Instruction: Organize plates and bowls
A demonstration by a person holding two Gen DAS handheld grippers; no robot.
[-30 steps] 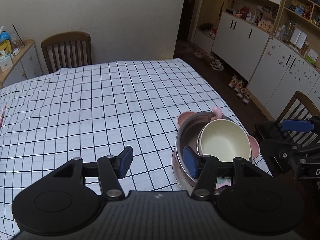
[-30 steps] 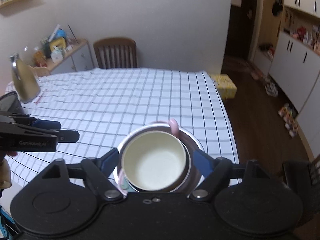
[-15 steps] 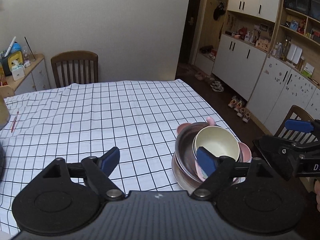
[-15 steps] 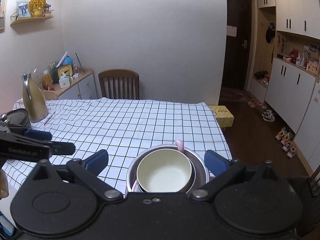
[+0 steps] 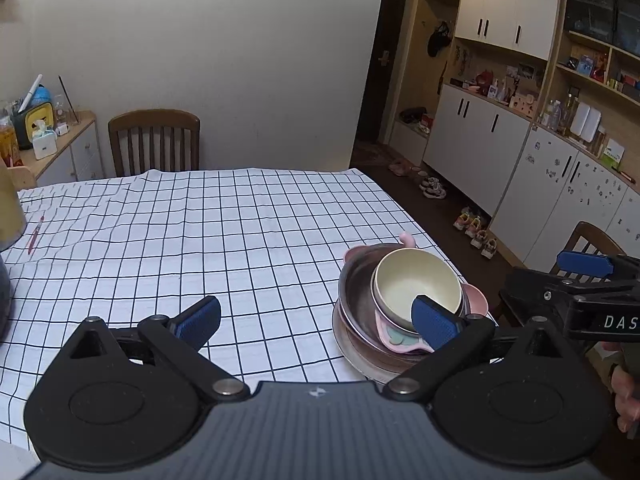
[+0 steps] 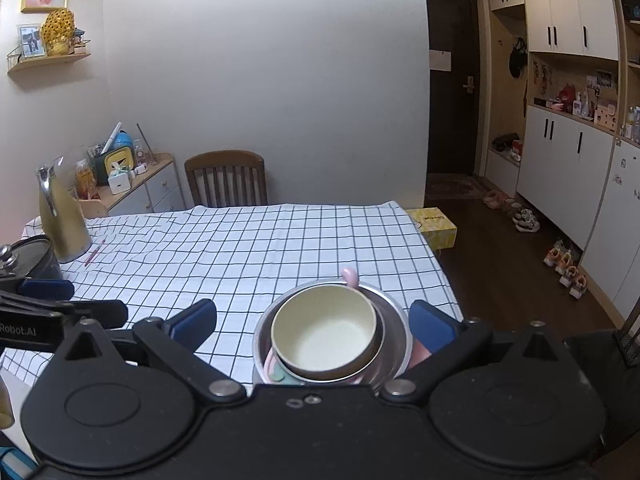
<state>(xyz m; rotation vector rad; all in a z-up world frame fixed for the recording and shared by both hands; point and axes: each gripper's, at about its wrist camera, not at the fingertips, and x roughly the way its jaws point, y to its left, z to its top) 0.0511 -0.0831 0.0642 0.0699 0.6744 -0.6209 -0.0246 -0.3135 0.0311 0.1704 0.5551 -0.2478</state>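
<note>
The left tool (image 5: pixel 316 316) hangs released above the near edge of the desk (image 5: pixel 200 240), its blue pads spread wide with only checked cloth between them. Its right pad overlaps, in this view, the near side of the stack of dishes just to its right. The right tool (image 6: pixel 312 322) is likewise released, its pads wide on either side of the same stack, gripping nothing; whether they touch it cannot be told.

The stack sits near the desk's right front corner. At the bottom lies a flat metal plate (image 5: pixel 360 356). On it rests a steel bowl (image 5: pixel 354 292), and inside that a pink dish (image 5: pixel 394 332) with rounded ears poking past the rim. A cream bowl (image 5: pixel 412 280) sits on top, tilted slightly, its mouth open upward. A small pink knob (image 6: pixel 350 276) sticks up at the stack's far side.

Farther back on the left lie a red pen (image 6: pixel 95 252), a tall yellowish jug (image 6: pixel 64 220) and a dark pot (image 6: pixel 30 256). Beyond the far edge stands a wooden chair (image 6: pixel 226 178), beside a low cabinet (image 6: pixel 140 184) crowded with small things. A yellow box (image 6: pixel 434 226) sits on the floor on the right, with shoes (image 6: pixel 566 266) lined along white cupboards (image 6: pixel 560 168).
</note>
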